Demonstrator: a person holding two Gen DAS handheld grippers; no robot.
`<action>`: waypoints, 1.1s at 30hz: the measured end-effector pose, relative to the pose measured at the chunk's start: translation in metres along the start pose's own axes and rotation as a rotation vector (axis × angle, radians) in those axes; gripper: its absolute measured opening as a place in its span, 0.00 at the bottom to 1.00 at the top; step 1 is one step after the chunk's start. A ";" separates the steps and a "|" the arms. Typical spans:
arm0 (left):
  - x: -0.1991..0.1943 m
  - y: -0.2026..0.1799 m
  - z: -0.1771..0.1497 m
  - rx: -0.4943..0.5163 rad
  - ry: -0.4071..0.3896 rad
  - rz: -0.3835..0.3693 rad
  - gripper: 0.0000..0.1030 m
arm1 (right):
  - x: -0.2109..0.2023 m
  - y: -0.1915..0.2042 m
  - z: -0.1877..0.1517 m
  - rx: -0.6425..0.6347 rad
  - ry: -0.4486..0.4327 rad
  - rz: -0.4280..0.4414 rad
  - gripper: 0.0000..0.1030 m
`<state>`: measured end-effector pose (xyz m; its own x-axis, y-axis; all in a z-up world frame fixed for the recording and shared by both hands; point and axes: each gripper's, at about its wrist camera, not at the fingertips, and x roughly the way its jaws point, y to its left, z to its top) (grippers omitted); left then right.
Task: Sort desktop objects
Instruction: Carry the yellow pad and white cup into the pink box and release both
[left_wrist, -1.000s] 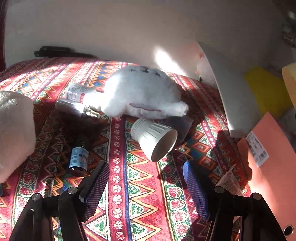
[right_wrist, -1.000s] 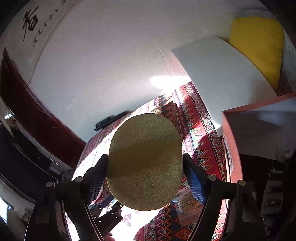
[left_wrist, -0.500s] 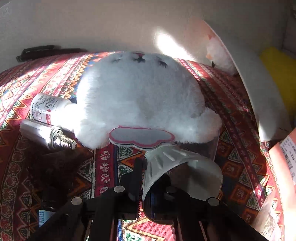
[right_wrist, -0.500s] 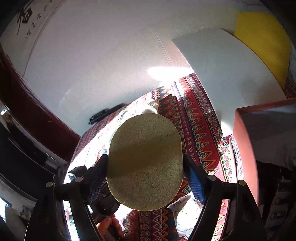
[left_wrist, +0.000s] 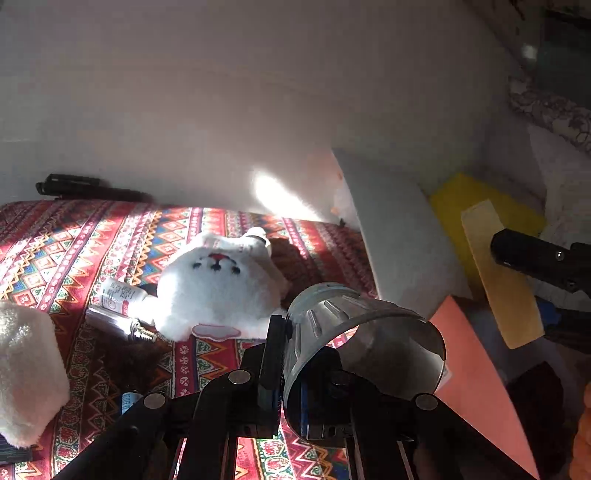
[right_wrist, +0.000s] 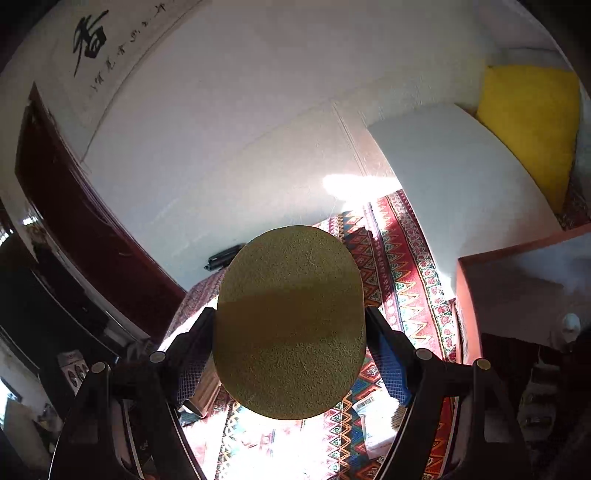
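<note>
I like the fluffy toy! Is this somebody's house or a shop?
Most likely a home, a living room perhaps. A white plush toy lies on a patterned red tablecloth, a calligraphy scroll hangs on the wall, and a yellow cushion sits nearby.

The left gripper (left_wrist: 291, 373) is built of matte black angular links; round silver rivets sit at each joint; its jaws carry blue ribbed pads. The right gripper (right_wrist: 290, 354) matches: black arms spreading in a V, silver pivot pins, and blue cross-hatched pads (right_wrist: 391, 365) lining its jaws.
</note>
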<state>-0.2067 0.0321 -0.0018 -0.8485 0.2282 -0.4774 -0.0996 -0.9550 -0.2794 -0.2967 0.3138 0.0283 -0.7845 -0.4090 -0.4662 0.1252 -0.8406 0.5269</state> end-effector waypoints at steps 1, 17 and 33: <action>-0.008 -0.008 0.005 0.007 -0.015 -0.017 0.01 | -0.011 0.000 0.003 0.001 -0.021 0.004 0.79; -0.045 -0.206 0.027 0.210 -0.077 -0.307 0.01 | -0.203 -0.065 0.020 0.092 -0.359 -0.091 0.79; 0.027 -0.264 -0.023 0.203 0.160 -0.316 0.90 | -0.192 -0.162 0.017 0.214 -0.149 -0.426 0.95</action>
<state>-0.1910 0.2945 0.0398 -0.6695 0.5278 -0.5226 -0.4565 -0.8474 -0.2711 -0.1771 0.5350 0.0445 -0.8189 0.0235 -0.5734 -0.3406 -0.8240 0.4528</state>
